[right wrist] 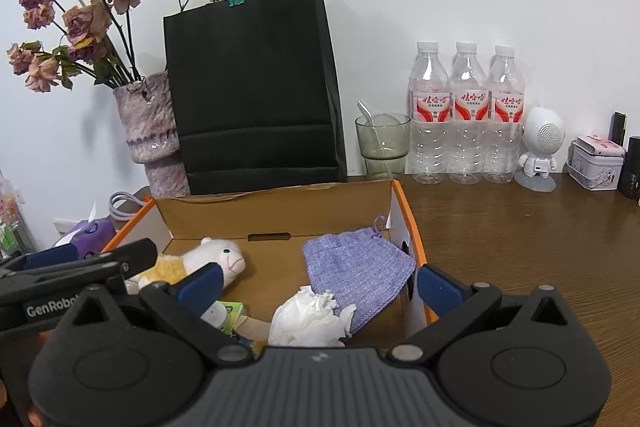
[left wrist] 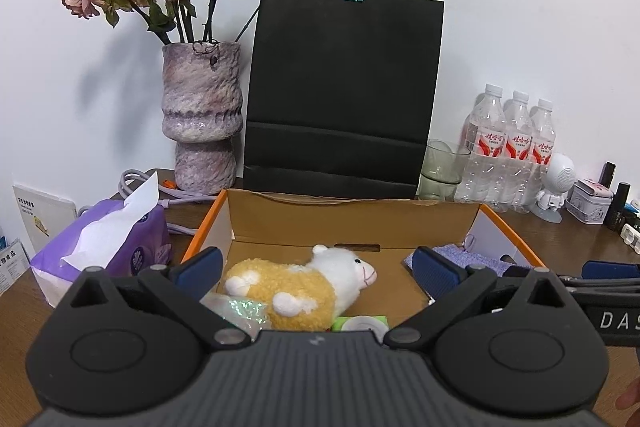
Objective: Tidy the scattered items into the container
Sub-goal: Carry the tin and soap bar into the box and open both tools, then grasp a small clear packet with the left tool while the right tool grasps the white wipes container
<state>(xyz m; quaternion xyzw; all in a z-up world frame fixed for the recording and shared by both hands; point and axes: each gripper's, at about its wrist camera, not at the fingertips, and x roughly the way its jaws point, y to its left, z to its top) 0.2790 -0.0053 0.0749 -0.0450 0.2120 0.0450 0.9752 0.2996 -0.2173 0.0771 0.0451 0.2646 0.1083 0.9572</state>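
My left gripper (left wrist: 316, 273) hangs over the near edge of the cardboard box (left wrist: 440, 223), its blue pads spread wide apart with nothing between them, and my right gripper (right wrist: 320, 285) sits beside it over the same box, jaws just as wide and holding nothing. Inside the box the plush sheep (left wrist: 304, 287) lies on its side toward the left, its white head pointing right; just in front of it are a glittery plastic packet (left wrist: 240, 311) and a small green item (left wrist: 362, 323) that I cannot make out properly. On the right half of the box floor the purple knitted pouch (right wrist: 356, 271) lies flat with its loop against the right wall, and a crumpled white tissue (right wrist: 310, 319) rests touching its near corner. The box stands on the brown desk (right wrist: 520, 235); behind it a black paper bag (right wrist: 256, 87) leans at the wall, with a vase of dried roses (left wrist: 202, 115) to its left and a glass (right wrist: 382, 147) and three water bottles (right wrist: 466, 115) to its right. A purple tissue pack (left wrist: 108, 243) sits just left of the box
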